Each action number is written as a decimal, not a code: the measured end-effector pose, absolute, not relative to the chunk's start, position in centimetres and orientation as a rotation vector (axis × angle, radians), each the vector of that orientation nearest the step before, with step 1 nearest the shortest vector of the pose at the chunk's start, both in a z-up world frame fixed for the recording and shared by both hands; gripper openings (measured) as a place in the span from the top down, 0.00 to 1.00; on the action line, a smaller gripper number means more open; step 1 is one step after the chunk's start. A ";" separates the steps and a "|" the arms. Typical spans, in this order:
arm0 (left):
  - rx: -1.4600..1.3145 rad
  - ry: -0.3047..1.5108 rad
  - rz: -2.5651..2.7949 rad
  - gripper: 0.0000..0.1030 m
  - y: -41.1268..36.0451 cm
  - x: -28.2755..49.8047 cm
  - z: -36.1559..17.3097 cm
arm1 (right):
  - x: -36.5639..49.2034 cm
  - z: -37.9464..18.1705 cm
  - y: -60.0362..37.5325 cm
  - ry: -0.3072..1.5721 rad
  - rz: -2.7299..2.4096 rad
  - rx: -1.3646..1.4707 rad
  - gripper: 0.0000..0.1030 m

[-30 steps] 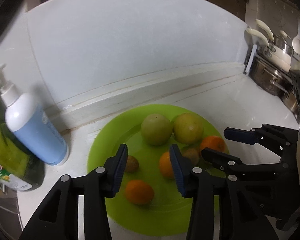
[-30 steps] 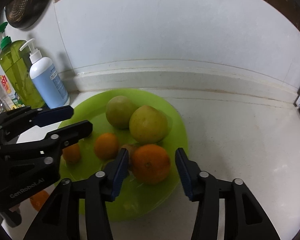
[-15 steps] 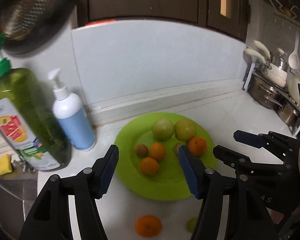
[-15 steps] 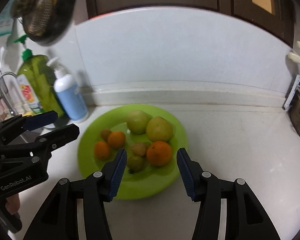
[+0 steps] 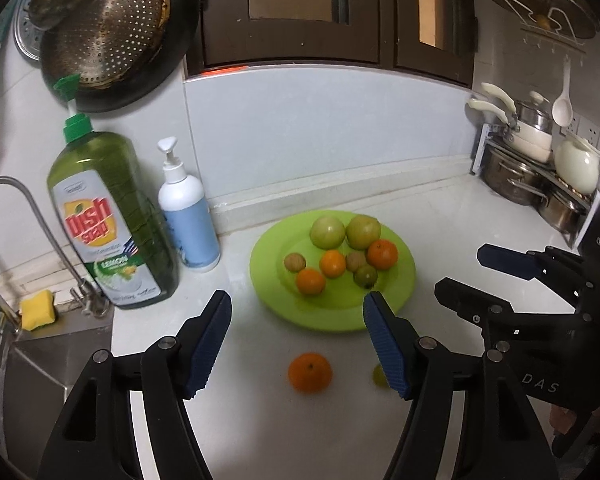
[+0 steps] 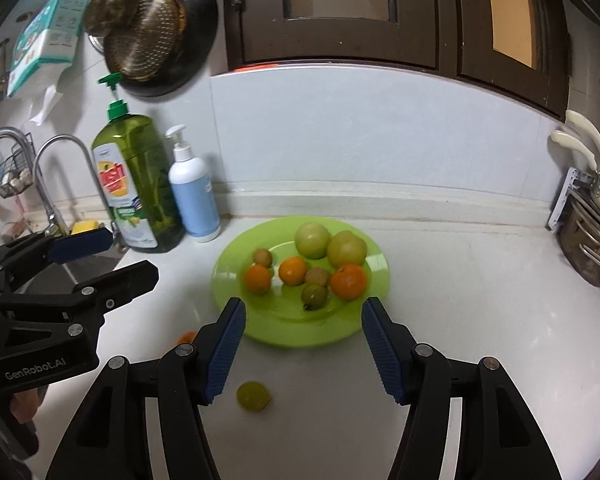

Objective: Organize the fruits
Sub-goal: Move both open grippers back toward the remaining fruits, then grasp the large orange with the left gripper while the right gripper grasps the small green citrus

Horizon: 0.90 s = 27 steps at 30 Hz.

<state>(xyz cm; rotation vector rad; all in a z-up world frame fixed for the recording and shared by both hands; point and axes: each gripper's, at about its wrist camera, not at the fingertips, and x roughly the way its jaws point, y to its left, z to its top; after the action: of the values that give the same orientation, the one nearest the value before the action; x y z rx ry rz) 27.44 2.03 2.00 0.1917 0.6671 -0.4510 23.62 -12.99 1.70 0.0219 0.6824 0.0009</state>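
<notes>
dish soap bottle [image 5: 112, 220] stands far left. the left hand-held gripper [image 5: 296, 340] has just been opening, jaws apart, nothing between them. a loose orange [image 5: 310, 372] and small green fruit [image 6: 253, 396] lie on the tabletop [image 6: 480, 300] before the green plate [image 6: 284, 328] of fruit. the right hand-held gripper [image 6: 303, 350], also just opening, is empty.

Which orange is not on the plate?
The orange lying alone on the counter in front of the green plate, between the left tool's fingers in its view; the other three sit on the plate.
</notes>
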 end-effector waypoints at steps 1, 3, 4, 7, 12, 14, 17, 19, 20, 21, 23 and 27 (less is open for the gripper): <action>0.197 0.668 -0.453 0.34 2.3 27.1 1.9 | 23.3 1.6 -12.7 0.684 0.002 0.024 0.41; 0.200 0.673 -0.457 0.34 2.8 26.4 1.6 | 22.7 1.4 -12.3 0.683 0.008 0.036 0.41; 0.201 0.679 -0.458 0.34 3.1 26.1 1.5 | 22.4 1.2 -12.1 0.685 0.009 0.040 0.41; 0.209 0.687 -0.464 0.34 3.8 25.3 0.7 | 21.4 0.7 -11.3 0.693 0.007 0.036 0.41; 0.234 0.701 -0.492 0.35 4.5 24.5 -0.5 | 20.2 -0.4 -10.3 0.712 0.001 0.036 0.41; 0.249 0.703 -0.507 0.35 4.7 24.2 -1.1 | 19.8 -0.8 -10.0 0.719 -0.004 0.039 0.41; 0.277 0.700 -0.530 0.35 4.9 24.0 -1.8 | 19.6 -1.5 -9.6 0.737 -0.009 0.034 0.41; 0.294 0.695 -0.553 0.35 5.0 24.1 -2.4 | 19.5 -2.0 -9.3 0.756 -0.008 0.032 0.41; 0.299 0.691 -0.557 0.35 5.0 24.1 -2.6 | 19.6 -2.3 -9.1 0.764 -0.009 0.029 0.41; 0.305 0.682 -0.562 0.35 5.1 24.2 -2.8 | 19.6 -2.6 -9.0 0.772 -0.012 0.026 0.41; 0.315 0.672 -0.580 0.35 5.2 24.5 -3.2 | 19.9 -3.1 -8.9 0.788 -0.014 0.025 0.41; 0.370 0.670 -0.631 0.35 5.0 25.1 -4.4 | 20.6 -4.0 -8.7 0.815 -0.019 0.014 0.41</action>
<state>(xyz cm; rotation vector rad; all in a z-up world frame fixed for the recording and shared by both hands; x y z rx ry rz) 25.12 4.97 -4.35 0.3704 0.6699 -0.6314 20.55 -8.66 -3.95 0.0145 0.8147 -0.0194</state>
